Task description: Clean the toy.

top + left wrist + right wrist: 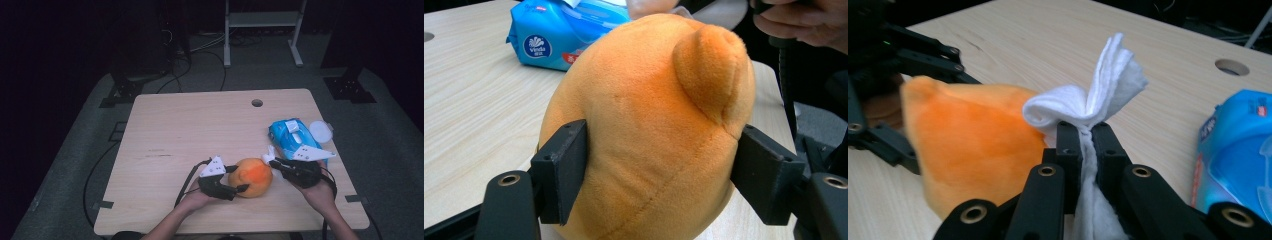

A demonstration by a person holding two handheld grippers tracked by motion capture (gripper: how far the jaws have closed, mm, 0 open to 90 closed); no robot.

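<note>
While we work at a pale wood tabletop in a dark room w/ grey floor, left gripper jaws clamp the orange plush toy at 6 o'clock; fuzzy, round, one ear. Right gripper jaws pinch a white wipe. Blue wipes pack at 3.

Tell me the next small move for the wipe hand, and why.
Probably ease the right gripper sideways to press the white wipe onto the orange plush toy: the wipe is pinched, hovering beside the toy, which the left gripper clamps steady on the table.

A blue wipes pack lies beside a round white lid.
</note>
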